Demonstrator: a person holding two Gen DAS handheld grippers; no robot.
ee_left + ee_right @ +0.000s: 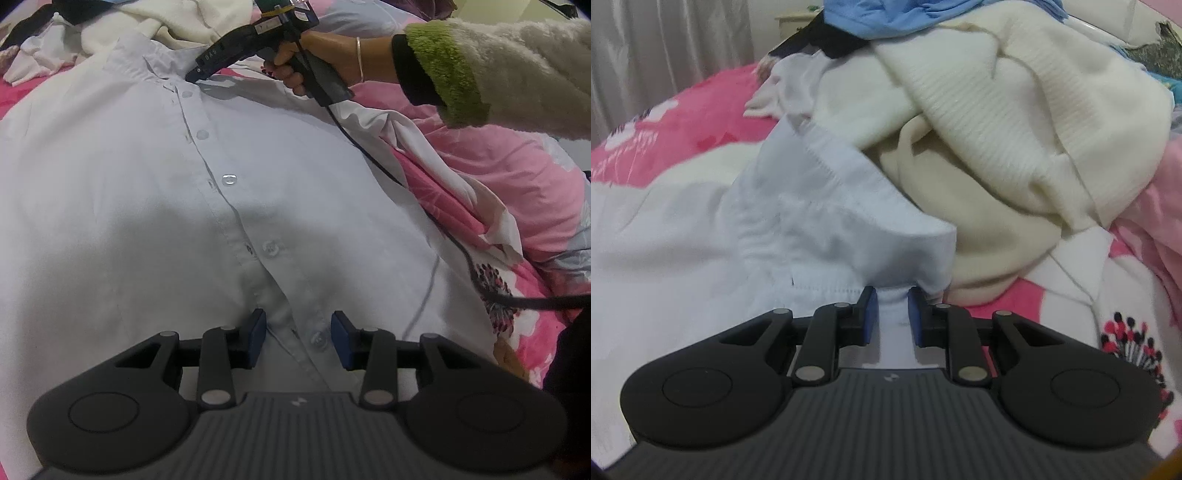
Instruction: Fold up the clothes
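**White shirt spread on bed, right tool pinching at collar**

Bed [524, 177] with pink floral cover fills both views. White button-up shirt [147, 184] lies flat on it, front up, button placket running from the collar down toward the left wrist camera; buttons closed along the visible stretch, front edges parting a little near the hem. One sleeve [436, 173] is bunched along the shirt's right edge as seen in the left wrist view, rumpled over the pink cover.

Pile of unfolded clothes beyond the collar: cream knit sweater [1034, 122] on top, touching the shirt's collar; blue garment [879, 18] and a dark garment [831, 40] further back; more white fabric [40, 55] beside them.

Person's right hand [295, 62], fuzzy cream sleeve with green cuff [447, 74], thin bangle on the wrist, holds the right tool by its pistol grip; black cable trails back across the shirt and bed.

Right tool [889, 302]: tips at the collar [857, 206], jaws narrowed, collar fabric bunched between the blue pads and touching them — pinched.

Left tool [298, 332]: jaws partly apart over the lower placket near the hem, a button between the pads, pads not pressing the fabric; holding nothing.
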